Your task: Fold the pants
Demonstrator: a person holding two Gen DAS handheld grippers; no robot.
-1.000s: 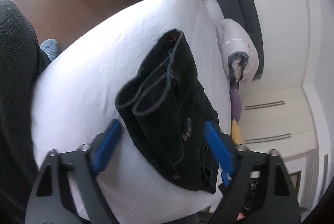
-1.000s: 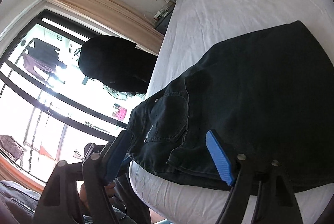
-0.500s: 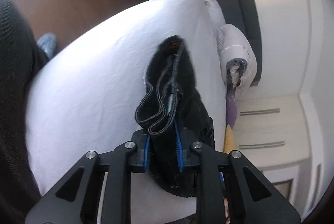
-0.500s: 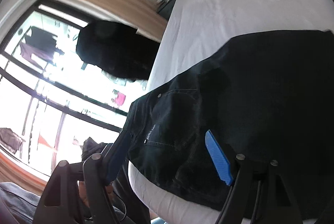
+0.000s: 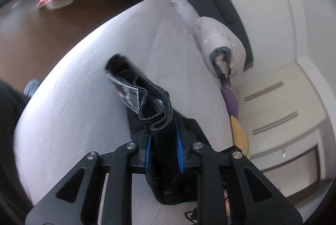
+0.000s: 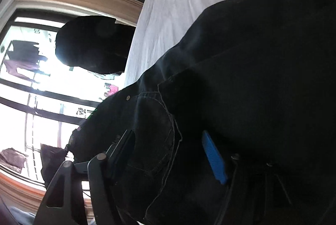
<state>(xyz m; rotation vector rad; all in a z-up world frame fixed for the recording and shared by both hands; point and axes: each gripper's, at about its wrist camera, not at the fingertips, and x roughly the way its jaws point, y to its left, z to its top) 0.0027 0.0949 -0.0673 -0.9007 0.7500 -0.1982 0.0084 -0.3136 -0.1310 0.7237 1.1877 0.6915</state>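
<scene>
Left gripper (image 5: 163,148), wide a second ago, now clamps folded pants (image 5: 159,120) at lower centre, hems lifting off bed (image 5: 84,99). Right gripper (image 6: 168,151) wide, closer over waistband. Fold starting.

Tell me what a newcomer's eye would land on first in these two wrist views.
First, the black pants: the left claw is clamped on a bunched fold of them, hems looping up in the middle of the left wrist view. In the right wrist view the same dark denim fills the frame, the right claw open astride the back pocket. Behind lie the white bed and a rolled duvet near the headboard.
</scene>
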